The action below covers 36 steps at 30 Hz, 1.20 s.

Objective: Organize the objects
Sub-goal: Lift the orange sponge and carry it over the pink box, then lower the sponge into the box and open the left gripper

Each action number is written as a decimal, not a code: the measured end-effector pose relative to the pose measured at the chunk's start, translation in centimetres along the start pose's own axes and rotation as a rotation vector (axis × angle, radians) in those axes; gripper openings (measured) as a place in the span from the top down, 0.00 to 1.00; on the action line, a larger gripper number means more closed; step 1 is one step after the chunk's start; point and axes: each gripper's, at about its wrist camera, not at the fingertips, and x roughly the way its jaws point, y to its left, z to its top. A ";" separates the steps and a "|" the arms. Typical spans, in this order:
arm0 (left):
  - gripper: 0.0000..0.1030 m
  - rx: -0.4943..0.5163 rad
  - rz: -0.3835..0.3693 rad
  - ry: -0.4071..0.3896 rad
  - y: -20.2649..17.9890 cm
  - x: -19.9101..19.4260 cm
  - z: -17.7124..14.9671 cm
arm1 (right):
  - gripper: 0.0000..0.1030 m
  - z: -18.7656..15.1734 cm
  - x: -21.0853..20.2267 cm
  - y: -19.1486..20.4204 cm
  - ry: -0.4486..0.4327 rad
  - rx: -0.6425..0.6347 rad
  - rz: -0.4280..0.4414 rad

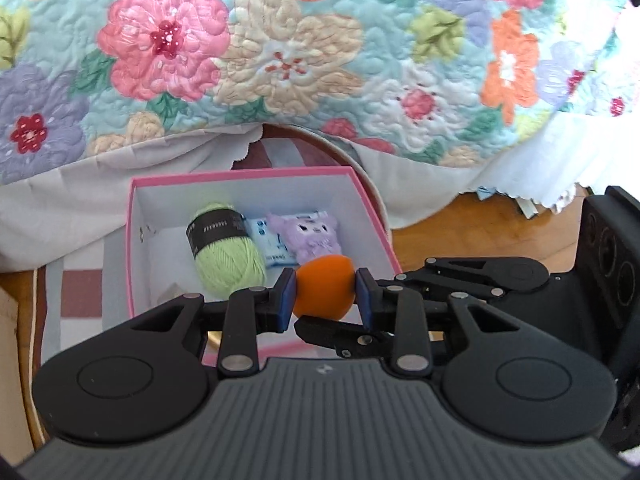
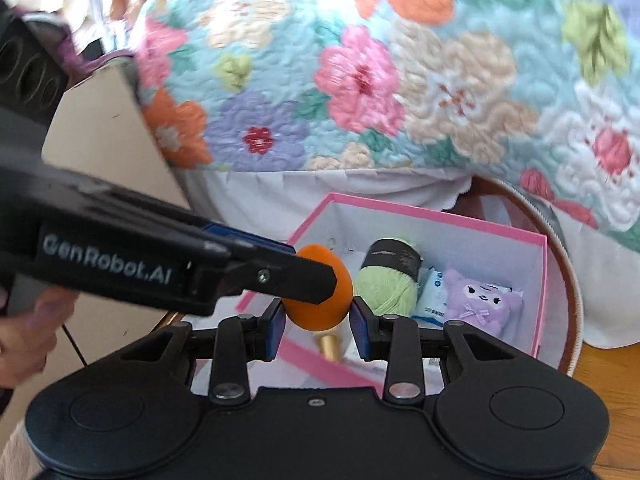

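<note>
An orange egg-shaped sponge (image 1: 325, 286) hangs over the front of a pink-rimmed white box (image 1: 256, 176). My left gripper (image 1: 326, 294) is shut on the orange sponge; its pads press both sides. In the right wrist view the sponge (image 2: 320, 304) sits between my right gripper's (image 2: 318, 322) pads, with gaps on both sides, so that gripper is open. The left gripper's fingers (image 2: 288, 276) cross over the sponge there. In the box lie a green yarn ball (image 1: 226, 252), a blue-white packet (image 1: 270, 242) and a purple plush toy (image 1: 308, 234). A gold cylinder (image 2: 330, 346) shows below the sponge.
A floral quilt (image 1: 280, 48) hangs right behind the box. The box sits on a round striped mat (image 2: 576, 300) on a wooden floor (image 1: 460, 232). A cardboard box (image 2: 100, 132) stands at the left. A hand (image 2: 28, 320) holds the left gripper.
</note>
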 end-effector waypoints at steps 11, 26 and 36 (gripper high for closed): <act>0.70 -0.137 -0.023 0.031 3.7 10.3 -0.5 | 0.61 -0.2 8.7 -5.2 0.133 0.073 -0.102; 0.63 -0.330 0.002 0.036 5.3 12.9 -0.5 | 0.54 -1.7 13.6 -9.1 0.257 0.170 -0.091; 0.58 -0.266 0.092 0.014 5.2 8.4 -1.4 | 0.50 -2.5 10.9 -8.3 0.161 0.157 -0.125</act>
